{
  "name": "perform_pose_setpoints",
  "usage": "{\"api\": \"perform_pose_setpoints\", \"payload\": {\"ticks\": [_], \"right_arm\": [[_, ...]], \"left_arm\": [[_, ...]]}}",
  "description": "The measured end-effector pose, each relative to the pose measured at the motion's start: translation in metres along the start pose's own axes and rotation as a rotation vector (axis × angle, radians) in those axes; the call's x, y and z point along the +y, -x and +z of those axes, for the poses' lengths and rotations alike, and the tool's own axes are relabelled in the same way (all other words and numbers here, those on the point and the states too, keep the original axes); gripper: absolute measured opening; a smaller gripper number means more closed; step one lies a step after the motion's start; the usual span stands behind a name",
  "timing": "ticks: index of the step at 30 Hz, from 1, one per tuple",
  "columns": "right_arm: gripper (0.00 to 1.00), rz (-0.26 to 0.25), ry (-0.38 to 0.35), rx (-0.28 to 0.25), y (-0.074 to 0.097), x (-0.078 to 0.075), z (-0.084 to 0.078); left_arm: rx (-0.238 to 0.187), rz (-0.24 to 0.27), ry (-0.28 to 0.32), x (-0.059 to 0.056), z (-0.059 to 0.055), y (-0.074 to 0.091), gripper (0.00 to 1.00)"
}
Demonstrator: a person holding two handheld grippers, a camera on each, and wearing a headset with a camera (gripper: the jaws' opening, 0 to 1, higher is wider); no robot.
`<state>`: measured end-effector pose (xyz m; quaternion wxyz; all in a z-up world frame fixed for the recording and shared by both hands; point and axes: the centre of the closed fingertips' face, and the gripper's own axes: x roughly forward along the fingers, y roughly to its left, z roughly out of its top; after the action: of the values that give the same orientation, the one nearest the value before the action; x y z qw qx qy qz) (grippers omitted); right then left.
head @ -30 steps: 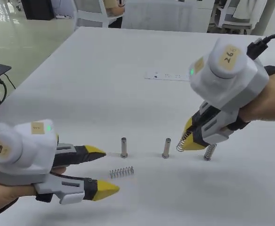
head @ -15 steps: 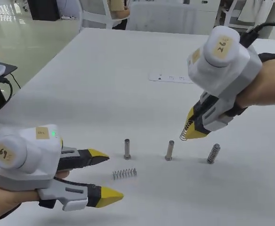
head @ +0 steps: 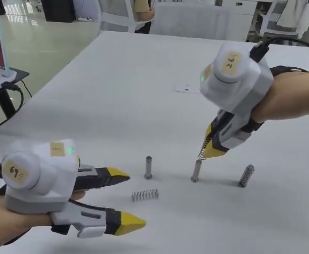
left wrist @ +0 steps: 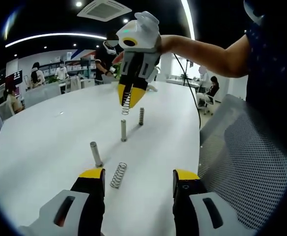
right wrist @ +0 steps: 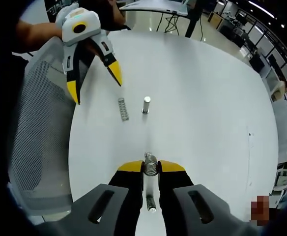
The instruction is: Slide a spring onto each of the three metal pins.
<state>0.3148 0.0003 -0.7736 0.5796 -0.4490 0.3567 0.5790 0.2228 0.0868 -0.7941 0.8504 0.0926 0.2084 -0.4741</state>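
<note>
Right gripper (head: 212, 151) pinches a small coiled steel spring (head: 203, 147) just above the middle upright metal pin (head: 196, 171); left gripper (head: 133, 200) gapes wide, empty

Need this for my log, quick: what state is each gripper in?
Left gripper: open, holding nothing.
Right gripper: shut on a small coiled metal spring, above the middle grey metal pin.

Loose spring (head: 145, 195) flat beside upright pins (head: 148, 167)
</note>
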Motion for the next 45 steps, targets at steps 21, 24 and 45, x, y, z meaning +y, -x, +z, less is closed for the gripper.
{"api": "perform_pose_setpoints", "payload": {"ticks": [21,24,45], "right_arm": [[0.09,0.039,-0.013,0.028,-0.022,-0.002,-0.007],[0.09,0.041,-0.017,0.032,-0.026,-0.001,-0.009],[0.09,0.051,-0.037,0.084,-0.058,0.005,-0.023]], "left_arm": [[0.002,0.002,0.0,0.002,-0.002,-0.002,0.5],[0.001,0.002,0.0,0.002,-0.002,-0.002,0.5],[0.014,-0.008,-0.005,0.001,-0.004,-0.004,0.49]]}}
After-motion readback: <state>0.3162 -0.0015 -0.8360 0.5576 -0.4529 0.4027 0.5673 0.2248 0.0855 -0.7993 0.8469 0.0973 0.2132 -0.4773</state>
